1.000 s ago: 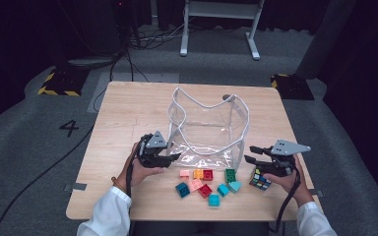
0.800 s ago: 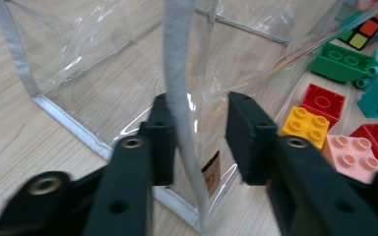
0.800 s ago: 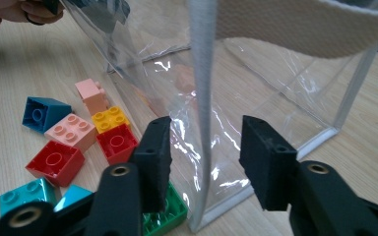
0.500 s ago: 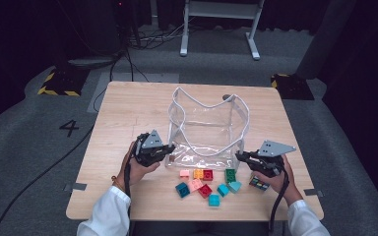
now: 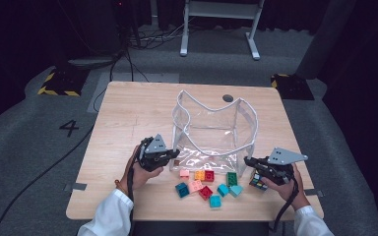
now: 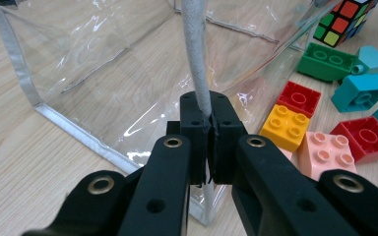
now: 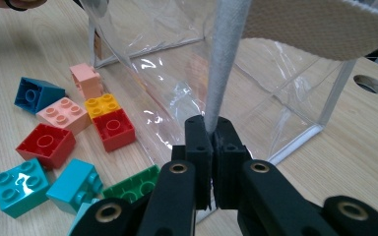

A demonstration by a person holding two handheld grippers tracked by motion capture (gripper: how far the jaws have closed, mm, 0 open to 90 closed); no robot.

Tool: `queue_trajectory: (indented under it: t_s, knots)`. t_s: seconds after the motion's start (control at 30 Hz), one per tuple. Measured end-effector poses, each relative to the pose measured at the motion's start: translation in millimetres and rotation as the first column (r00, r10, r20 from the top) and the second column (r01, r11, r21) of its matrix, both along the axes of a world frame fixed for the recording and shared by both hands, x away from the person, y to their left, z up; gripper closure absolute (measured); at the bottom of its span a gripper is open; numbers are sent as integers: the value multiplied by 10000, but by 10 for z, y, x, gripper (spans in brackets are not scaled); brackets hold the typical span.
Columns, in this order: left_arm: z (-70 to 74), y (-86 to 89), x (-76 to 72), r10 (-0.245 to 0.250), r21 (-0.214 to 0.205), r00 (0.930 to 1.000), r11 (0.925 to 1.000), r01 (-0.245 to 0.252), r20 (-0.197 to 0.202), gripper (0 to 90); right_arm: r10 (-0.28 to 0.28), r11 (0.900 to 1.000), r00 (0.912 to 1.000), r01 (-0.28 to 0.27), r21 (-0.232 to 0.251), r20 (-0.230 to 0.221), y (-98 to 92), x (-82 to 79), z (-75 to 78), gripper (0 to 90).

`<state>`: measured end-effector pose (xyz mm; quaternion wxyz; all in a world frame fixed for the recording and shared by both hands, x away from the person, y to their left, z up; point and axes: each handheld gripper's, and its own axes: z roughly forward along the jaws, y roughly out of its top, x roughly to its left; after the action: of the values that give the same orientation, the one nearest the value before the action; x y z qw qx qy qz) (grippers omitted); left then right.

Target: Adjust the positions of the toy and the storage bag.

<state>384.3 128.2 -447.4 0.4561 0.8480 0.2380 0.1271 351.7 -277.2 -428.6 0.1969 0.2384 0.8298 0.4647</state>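
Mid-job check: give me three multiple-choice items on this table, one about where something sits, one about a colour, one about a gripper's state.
1. Where is the puzzle cube?
A. inside the clear bag
B. on the table beside the right gripper
C. at the far edge of the table

2. What colour is the long eight-stud brick?
A. green
B. yellow
C. pink

3. How does the left gripper stand?
A. wide open above the bricks
B. shut on a red brick
C. shut on the clear bag's white-edged corner seam

Answers:
1 B, the high view shows it by the right gripper, outside the clear bag.
2 A, it is plainly green in the left gripper view.
3 C, the seam runs down between the closed jaws.
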Motion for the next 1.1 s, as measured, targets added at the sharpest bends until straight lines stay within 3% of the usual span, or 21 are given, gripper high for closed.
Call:
queue_trajectory:
  t_s: [0.27,0.7,0.73,0.77,0.8,0.83,0.87,0.9,0.97,1.0,1.07,1.1]
  knots:
    - [-19,-190,70,-174,-132,9998,9998,172,-123,869,-446,9988,9989,448,-197,124,-121,5,2,874]
    - [-40,-385,150,-458,-380,9986,9983,447,-282,867,-901,9959,9959,901,-64,49,-345,-27,-1,859]
    - [-37,-393,146,-437,-309,9987,9986,429,-265,865,-856,9963,9963,856,-57,-11,-356,-29,-2,799]
    - [-37,-393,146,-437,-309,9987,9986,429,-265,850,-856,9963,9963,856,-57,-11,-356,-29,-2,799]
    - [-33,-391,140,-442,-144,9990,9989,440,-111,835,-645,9979,9978,644,-53,-133,-379,-35,2,710]
    - [-33,-391,140,-442,-144,9990,9989,440,-111,823,-645,9979,9978,644,-53,-133,-379,-35,2,710]
    - [-35,-384,120,-437,-89,9988,9990,435,-227,797,-532,9986,9983,530,-72,-226,-411,-51,7,563]
    - [-36,-375,119,-413,-57,9991,9991,413,-137,797,-532,9986,9983,530,-72,-226,-411,-51,7,563]
    - [-35,-346,112,-78,73,9996,9999,80,-271,630,-425,9991,9983,422,-69,-398,-444,-69,3,470]
    - [-30,-295,98,235,195,9994,9995,-230,-238,470,-445,9990,9978,440,-112,-485,-491,-97,-22,382]
    - [-35,-252,59,637,290,9963,9976,-621,-581,280,-572,9983,9962,563,-148,-660,-532,-124,-56,294]
    - [-34,-211,46,715,505,9960,9964,-688,-542,224,-604,9981,9954,591,-198,-747,-555,-141,-83,266]
